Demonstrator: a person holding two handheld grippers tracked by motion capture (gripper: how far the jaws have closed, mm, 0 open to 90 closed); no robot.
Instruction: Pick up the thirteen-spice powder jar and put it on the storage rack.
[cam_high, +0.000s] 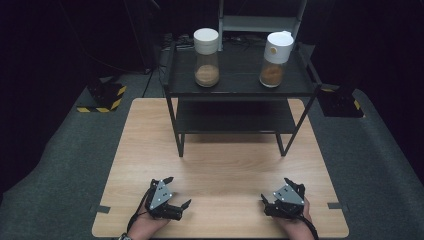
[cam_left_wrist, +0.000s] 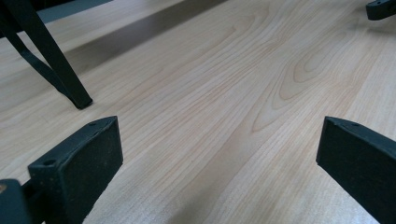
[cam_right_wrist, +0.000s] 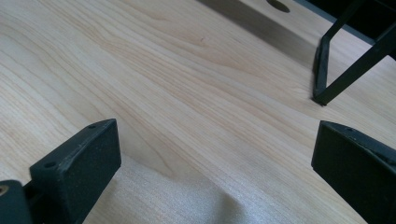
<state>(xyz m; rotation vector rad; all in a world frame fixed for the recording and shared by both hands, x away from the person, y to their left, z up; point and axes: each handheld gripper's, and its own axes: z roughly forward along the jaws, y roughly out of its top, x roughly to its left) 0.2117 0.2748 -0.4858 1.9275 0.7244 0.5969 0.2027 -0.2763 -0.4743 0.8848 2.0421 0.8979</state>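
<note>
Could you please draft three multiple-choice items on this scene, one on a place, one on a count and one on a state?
1. Where do the two jars stand?
A. On the top shelf of the black rack
B. On the wooden table between the grippers
C. On the floor beside the table

2. How many jars are there?
A. One
B. Two
C. Four

3. How are the two grippers?
A. Both shut on a jar
B. One open, one shut
C. Both open and holding nothing

Answers:
1. A: the left jar and the right jar both stand on the rack's top shelf, at the far end of the table.
2. B: two white-lidded jars with brown contents stand there.
3. C: the left gripper and the right gripper rest near the table's front edge, and each gripper view shows its fingers spread apart over bare wood.
</note>
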